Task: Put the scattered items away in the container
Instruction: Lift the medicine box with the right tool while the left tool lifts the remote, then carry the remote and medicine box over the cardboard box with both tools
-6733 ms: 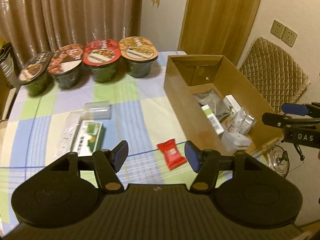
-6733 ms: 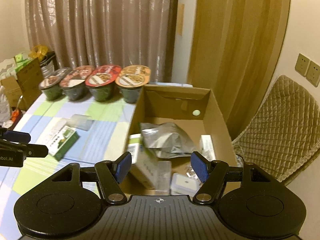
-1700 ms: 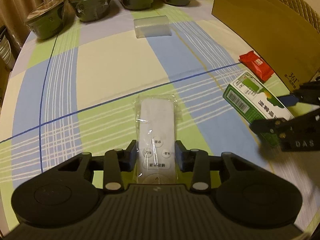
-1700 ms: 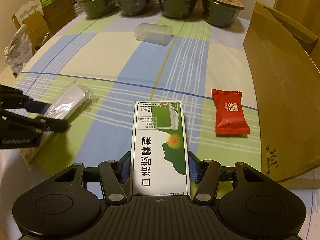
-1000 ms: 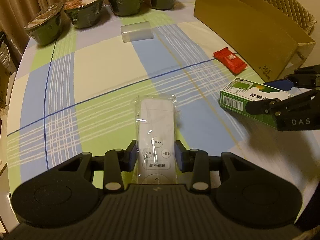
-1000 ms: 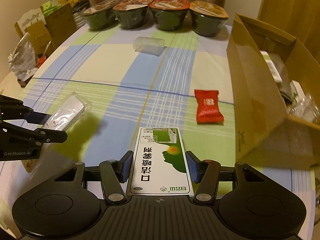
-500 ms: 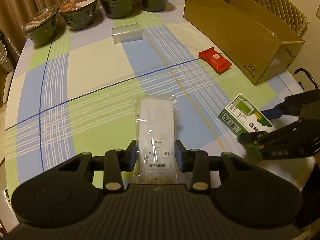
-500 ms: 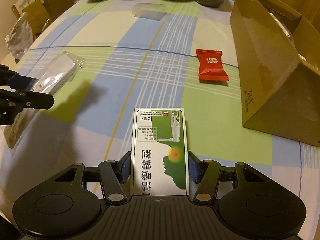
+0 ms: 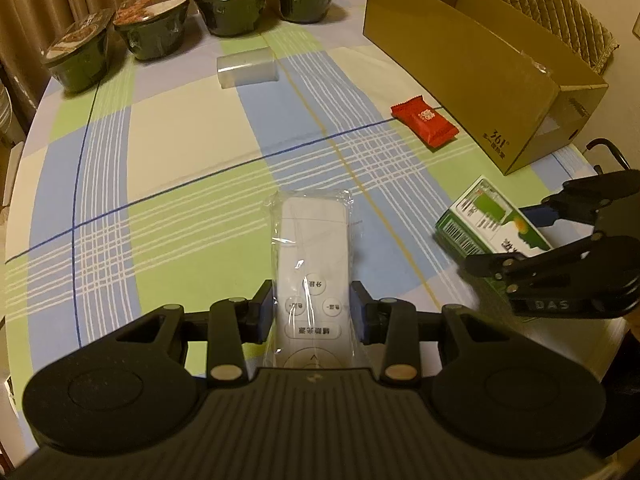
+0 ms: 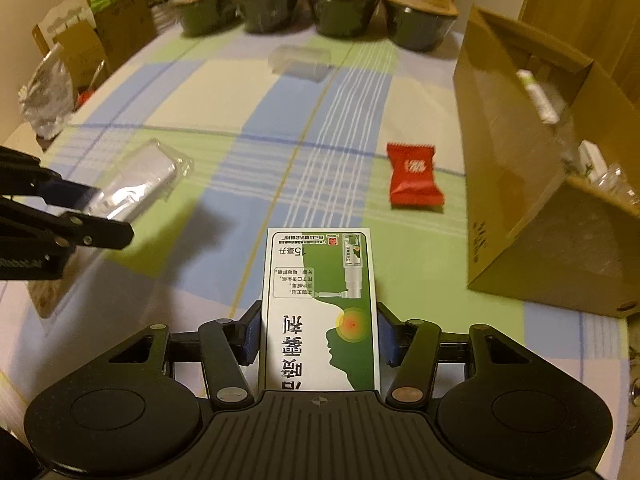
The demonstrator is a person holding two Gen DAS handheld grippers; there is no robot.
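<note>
the left gripper (image 9: 313,317) has its jaws clamped on a white remote control sealed in a clear plastic bag (image 9: 311,276), the blue pads pressing both long sides near the button end while the far end sticks out ahead, held above the worktop (image 9: 180,152) with its checked cloth of green, blue and cream. the right gripper (image 10: 318,338) has its jaws clamped on a flat green and white carton printed with a head in profile (image 10: 320,312), which likewise juts forward between the pads, clear of the cloth. in the left wrist view that carton shows at the right edge, tilted, near the corner of the open brown cardboard box (image 9: 480,60) standing on the right side of the worktop; a few packets and a white tube can be made out inside it in the right wrist view. a red sealed snack packet (image 9: 425,120) lies flat on the cloth just beside the box's long wall. a clear plastic tub (image 9: 247,67) lies on its side farther back, and behind it four dark green instant noodle bowls with printed lids (image 9: 228,0) stand in a row along the far edge, in front of a curtain
</note>
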